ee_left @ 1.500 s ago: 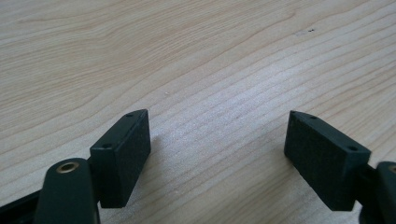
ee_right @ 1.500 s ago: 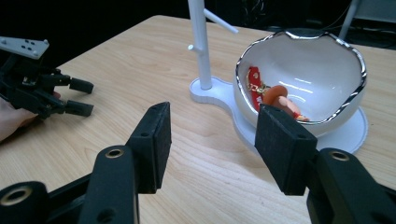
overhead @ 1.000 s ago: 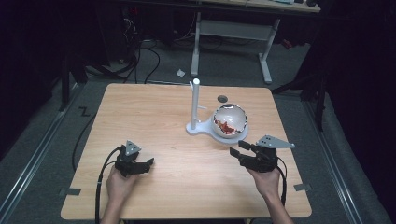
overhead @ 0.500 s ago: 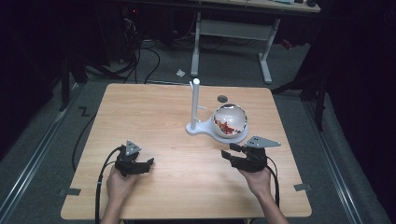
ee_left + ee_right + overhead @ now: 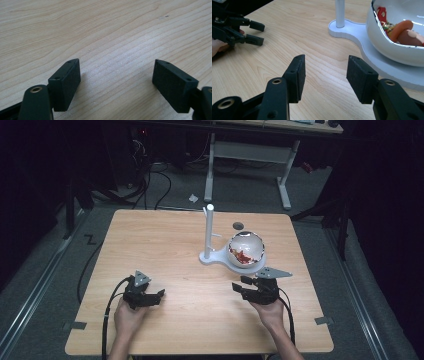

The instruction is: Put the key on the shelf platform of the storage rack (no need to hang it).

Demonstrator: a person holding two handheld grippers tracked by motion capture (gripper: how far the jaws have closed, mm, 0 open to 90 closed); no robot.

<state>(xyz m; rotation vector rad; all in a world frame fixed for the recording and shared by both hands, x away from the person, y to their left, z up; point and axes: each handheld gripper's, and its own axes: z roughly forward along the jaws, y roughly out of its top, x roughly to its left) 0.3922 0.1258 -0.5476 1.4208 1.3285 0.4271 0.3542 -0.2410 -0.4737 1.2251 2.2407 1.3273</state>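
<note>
Seemingly sitting at the approach step, judging from how things are lying: bringing the right claw (image 5: 325, 65) toward the white bowl (image 5: 397, 50), with nothing gripped yet. Holding its jaws open, a clear gap of bare counter (image 5: 287, 22) showing between the two black pads. Pointing toward the upper left of the right gripper view rather than at the bowl, which is sitting at the right edge of that frame, near the claw but apart from it.

Resting the bowl on the round foot of a white stand (image 5: 209, 232), right of centre in the high view, just above the right claw. Carrying inside it some small red and orange pieces (image 5: 403, 27), one of them sausage-shaped; hard telling what the others are.

Likely calling next for turning the right claw toward the bowl, lifting over the rim, and lowering onto one piece with the jaws kept apart until straddling it. Needing care not to nudge the rim or the stand's foot while coming in.

Keeping the right hand (image 5: 270, 312) low at the lower right of the high view, wrist near the counter's front edge, forearm entering from the bottom. Parking the left claw (image 5: 161, 296) at the lower left, well apart from the bowl, jaws spread wide over bare wood, holding nothing, pads hovering just above or touching the surface; not telling which.
</note>
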